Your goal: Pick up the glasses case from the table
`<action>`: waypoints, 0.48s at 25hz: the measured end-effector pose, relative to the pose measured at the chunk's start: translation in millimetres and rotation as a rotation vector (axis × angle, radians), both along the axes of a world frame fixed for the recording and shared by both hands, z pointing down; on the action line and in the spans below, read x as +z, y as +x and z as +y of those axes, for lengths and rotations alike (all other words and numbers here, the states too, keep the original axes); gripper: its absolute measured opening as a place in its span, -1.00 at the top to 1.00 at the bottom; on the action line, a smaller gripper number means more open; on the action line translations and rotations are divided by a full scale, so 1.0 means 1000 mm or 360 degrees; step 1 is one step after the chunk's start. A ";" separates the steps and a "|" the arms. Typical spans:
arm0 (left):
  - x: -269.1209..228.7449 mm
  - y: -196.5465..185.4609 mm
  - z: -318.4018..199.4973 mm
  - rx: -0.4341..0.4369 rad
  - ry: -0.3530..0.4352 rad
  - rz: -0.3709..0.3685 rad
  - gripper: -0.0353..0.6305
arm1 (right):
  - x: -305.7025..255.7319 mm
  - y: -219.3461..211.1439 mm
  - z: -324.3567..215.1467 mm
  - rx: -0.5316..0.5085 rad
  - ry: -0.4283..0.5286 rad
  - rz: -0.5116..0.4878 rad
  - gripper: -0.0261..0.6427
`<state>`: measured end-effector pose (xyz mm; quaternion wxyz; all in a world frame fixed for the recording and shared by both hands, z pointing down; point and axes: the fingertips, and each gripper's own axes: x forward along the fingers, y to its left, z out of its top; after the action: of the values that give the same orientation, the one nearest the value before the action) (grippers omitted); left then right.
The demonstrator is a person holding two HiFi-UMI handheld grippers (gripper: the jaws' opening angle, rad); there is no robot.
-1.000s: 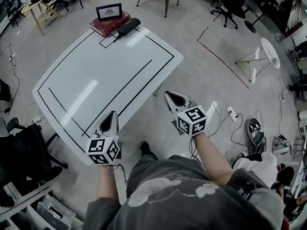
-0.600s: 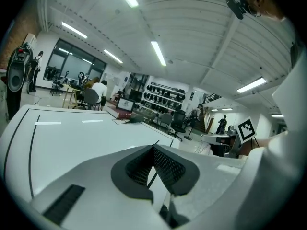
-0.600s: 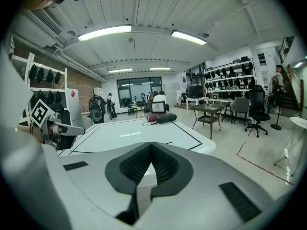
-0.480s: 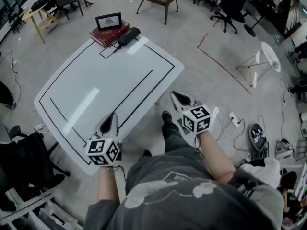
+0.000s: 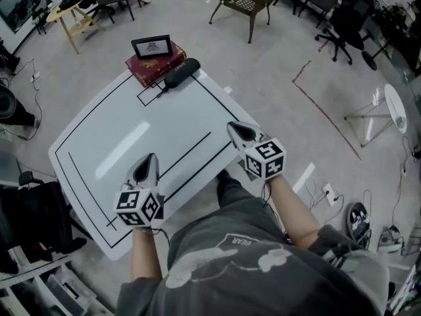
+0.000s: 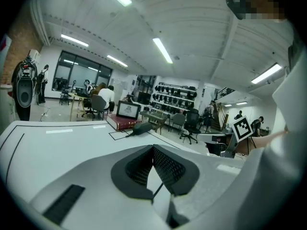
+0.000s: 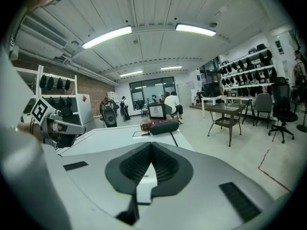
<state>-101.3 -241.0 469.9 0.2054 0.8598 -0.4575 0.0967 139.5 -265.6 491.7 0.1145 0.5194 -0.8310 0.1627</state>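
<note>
Presently, one white worktop (image 5: 99, 130), smooth and glossy with rounded corners, carries thin black lines (image 5: 186, 151) ruled on its face.

Grippers, two. Left gripper (image 5: 146, 168): over the worktop's near edge, grey shell tapering to a point. Its jaws are fully together and nothing is between the ribbed black pads (image 6: 165, 169). Right gripper (image 5: 241, 132): over the worktop's right corner, of the same shape. Its jaws are likewise closed tip to tip, with nothing held. Each carries one of the two marker cubes (image 5: 139, 207), white with black squares.

Items at the worktop's far corner, three, left to right:
- One book (image 5: 152, 66), dark red, thick, hard-covered, lying flat.
- One picture frame (image 5: 151, 46), black, rectangular, standing on the book.
- One glasses case (image 5: 182, 73), dark, oblong with rounded ends, matt surface, lying flat just beside the book's right side. Contact with the book cannot be confirmed.

Glasses case stands well apart from both grippers.
</note>
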 end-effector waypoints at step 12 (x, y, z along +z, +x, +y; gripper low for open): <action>-0.018 0.099 -0.139 -0.0129 -0.0009 -0.0081 0.88 | 0.001 0.056 -0.159 -0.0302 -0.0067 -0.0040 0.92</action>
<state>-2.5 -379.8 451.7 0.1998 0.8372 -0.4968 0.1113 195.2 -424.3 493.1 0.1299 0.4338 -0.8742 0.1751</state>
